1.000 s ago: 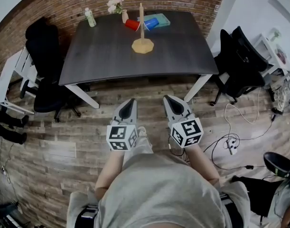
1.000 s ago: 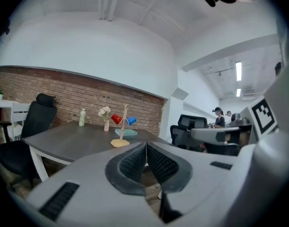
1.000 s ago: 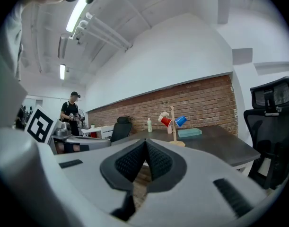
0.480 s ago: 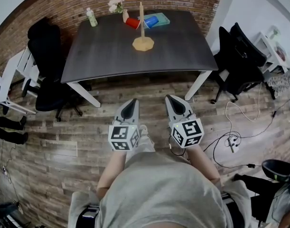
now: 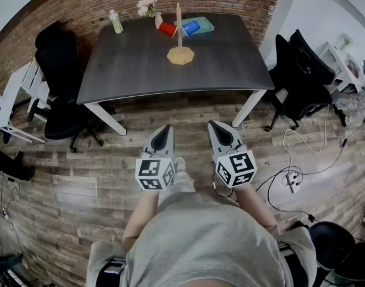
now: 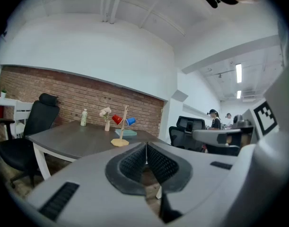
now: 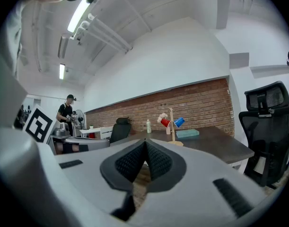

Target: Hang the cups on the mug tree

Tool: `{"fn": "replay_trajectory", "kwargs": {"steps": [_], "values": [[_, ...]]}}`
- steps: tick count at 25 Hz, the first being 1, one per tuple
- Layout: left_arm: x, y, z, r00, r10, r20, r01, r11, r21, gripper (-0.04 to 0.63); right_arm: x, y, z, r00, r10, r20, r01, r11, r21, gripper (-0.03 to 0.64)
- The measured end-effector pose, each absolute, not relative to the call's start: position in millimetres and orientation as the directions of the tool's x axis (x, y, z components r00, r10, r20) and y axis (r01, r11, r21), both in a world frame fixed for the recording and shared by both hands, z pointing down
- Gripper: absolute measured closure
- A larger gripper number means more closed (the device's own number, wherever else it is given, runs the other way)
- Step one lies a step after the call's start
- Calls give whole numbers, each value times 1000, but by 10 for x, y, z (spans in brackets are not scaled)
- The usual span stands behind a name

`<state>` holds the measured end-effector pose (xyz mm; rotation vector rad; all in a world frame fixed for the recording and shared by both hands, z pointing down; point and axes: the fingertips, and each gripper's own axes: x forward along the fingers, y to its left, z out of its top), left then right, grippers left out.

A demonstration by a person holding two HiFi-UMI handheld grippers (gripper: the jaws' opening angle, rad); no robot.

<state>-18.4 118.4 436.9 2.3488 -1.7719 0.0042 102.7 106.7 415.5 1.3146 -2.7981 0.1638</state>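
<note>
A wooden mug tree [image 5: 179, 34] stands on the dark table [image 5: 134, 70], toward its far side. A red cup [image 5: 166, 28] hangs on the tree's left side and a blue cup [image 5: 191, 27] on its right. Both gripper views show them far off: the mug tree [image 6: 121, 129], the red cup [image 6: 117, 119], the blue cup [image 6: 130, 121], and the mug tree [image 7: 172, 126], the red cup [image 7: 166, 123], the blue cup [image 7: 179, 122]. My left gripper [image 5: 165, 129] and right gripper [image 5: 214, 125] are held side by side over the floor, well short of the table. Both are shut and empty.
On the table's far edge are a teal book [image 5: 202, 23], a small vase of flowers [image 5: 149, 8] and a pale bottle [image 5: 115, 22]. Black office chairs [image 5: 60, 76] [image 5: 301, 70] flank the table. Cables [image 5: 293, 178] lie on the wooden floor at right. People stand in the background [image 7: 66, 112].
Both grippers drew slightly back from the table, then held still, jaws unchanged. A dark round stool at the lower right has shifted left.
</note>
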Motion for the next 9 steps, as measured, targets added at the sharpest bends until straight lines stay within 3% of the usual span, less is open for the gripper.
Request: {"fn": "replay_trajectory", "kwargs": {"steps": [9], "values": [[-223, 1169, 4394, 283, -950, 128, -952, -262, 161, 583, 1001, 1058, 4180, -639, -764, 87, -769, 633, -87, 618]]}}
